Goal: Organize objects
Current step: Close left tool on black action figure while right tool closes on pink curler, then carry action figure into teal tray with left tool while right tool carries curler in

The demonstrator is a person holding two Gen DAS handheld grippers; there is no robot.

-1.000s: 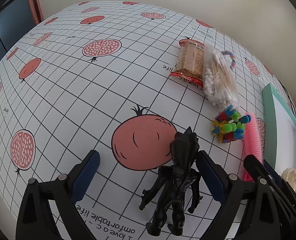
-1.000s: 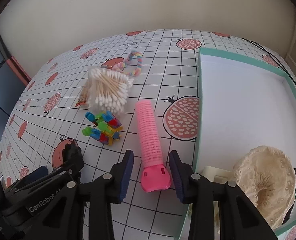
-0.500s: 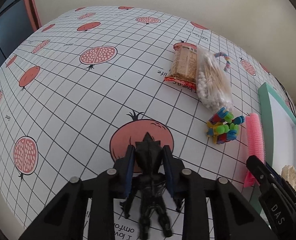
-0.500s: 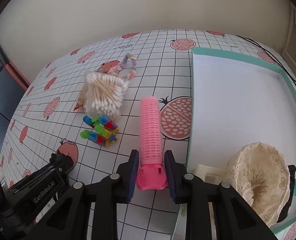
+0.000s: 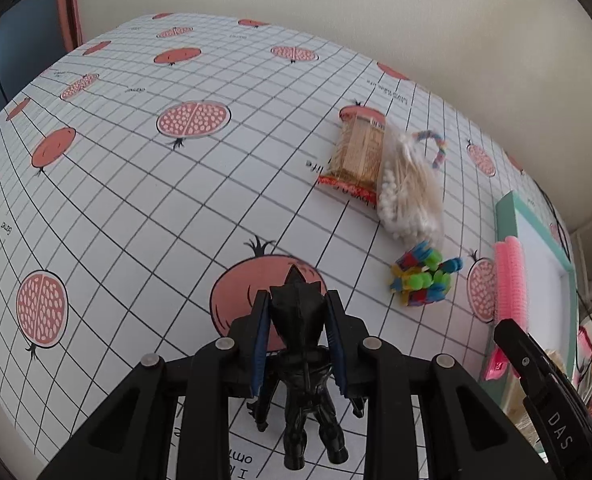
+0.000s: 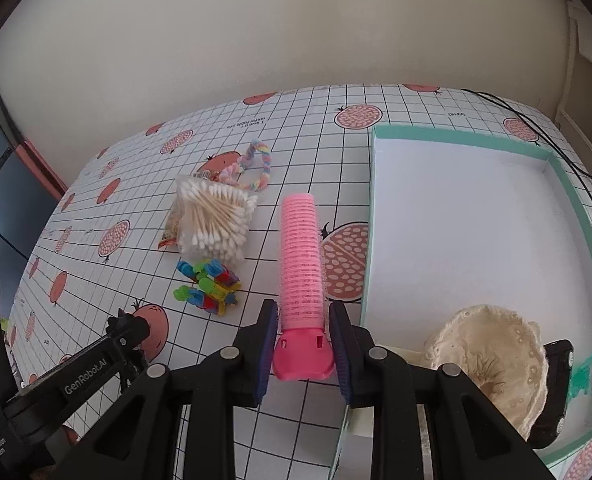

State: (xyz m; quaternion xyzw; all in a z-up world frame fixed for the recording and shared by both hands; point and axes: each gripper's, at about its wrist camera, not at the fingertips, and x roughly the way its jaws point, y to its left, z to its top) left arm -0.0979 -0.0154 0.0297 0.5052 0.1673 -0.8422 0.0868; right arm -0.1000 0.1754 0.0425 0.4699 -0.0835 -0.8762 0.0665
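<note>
"GenRobot.AI", "DAS" on the claws [image 6: 83, 376] [image 5: 560, 430]

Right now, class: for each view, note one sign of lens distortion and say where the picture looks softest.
Left wrist view: tablecloth grid lines bow outward, corners go black; the black figure between the fingers looks soft. Right wrist view: the box rim curves; the pink roller is sharp, edges blur.

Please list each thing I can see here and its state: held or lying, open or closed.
Left gripper: closed on the black figure.
Right gripper: closed on the pink roller.
Green box: open, no lid on it.
Cream cloth: lying inside the box.
Cotton swab bag: lying on the table.
Colored clips: lying loose on the table.
</note>
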